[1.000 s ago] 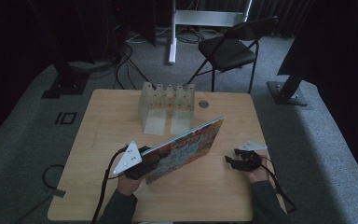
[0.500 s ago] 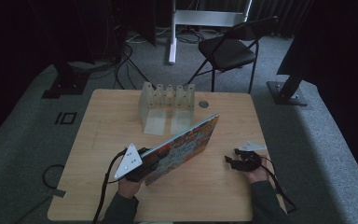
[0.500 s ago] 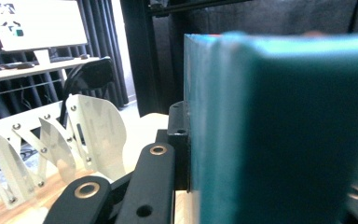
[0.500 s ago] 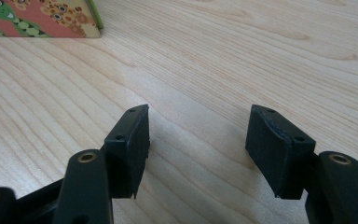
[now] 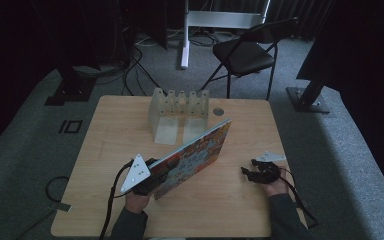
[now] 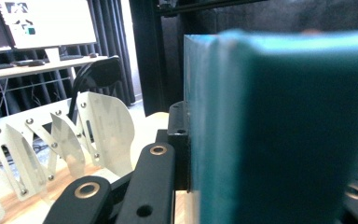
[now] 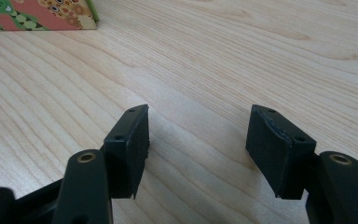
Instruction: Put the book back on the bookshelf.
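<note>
Left tool [image 5: 147, 176] clamps book [image 5: 195, 155] at near-left end; long axis runs far-right twd rack [image 5: 179, 107]. Right tool [image 5: 252, 172] open, empty, well apart on table [image 5: 240, 210].

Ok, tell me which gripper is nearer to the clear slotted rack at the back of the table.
Left. The left gripper, shut on the colourful book, sits in front of the rack, slightly left; the right gripper rests open, farther off at the table's right.

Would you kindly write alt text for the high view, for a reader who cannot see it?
At a wooden table, a person's left gripper holds a colourful book tilted up on edge, while the right gripper rests open on the tabletop. A pale slotted rack stands behind the book, and a black folding chair beyond the table.
</note>
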{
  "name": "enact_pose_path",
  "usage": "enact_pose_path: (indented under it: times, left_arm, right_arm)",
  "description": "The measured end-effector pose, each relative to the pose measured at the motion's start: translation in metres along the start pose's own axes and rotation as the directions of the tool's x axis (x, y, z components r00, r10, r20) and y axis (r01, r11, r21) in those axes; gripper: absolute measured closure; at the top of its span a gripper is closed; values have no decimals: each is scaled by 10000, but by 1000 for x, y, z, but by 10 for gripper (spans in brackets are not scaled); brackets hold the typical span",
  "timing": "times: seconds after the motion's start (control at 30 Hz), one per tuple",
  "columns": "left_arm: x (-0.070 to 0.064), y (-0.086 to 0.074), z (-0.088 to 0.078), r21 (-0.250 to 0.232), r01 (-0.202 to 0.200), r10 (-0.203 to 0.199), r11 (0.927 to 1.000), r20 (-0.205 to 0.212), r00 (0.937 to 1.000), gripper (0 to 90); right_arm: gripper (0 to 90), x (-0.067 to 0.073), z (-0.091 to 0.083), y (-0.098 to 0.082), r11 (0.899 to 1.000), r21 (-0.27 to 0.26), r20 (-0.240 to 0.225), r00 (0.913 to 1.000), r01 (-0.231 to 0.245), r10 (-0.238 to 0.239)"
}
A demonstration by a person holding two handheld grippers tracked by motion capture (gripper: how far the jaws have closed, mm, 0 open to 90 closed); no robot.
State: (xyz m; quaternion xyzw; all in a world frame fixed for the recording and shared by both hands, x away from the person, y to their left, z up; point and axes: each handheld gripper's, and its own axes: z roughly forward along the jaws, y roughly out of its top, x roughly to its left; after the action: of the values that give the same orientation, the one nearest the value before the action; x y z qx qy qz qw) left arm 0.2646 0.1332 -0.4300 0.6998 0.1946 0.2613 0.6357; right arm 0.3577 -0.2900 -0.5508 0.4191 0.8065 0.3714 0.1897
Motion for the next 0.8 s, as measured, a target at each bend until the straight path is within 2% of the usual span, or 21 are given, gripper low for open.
enact_pose_path:
  times: [0.8]
  left_arm:
    - [4,-1,-9,-21,201,-202,9998,-453,9988,803]
  right_arm:
    - [360,-1,0,0,10000,12,-37,10000,-78,78]
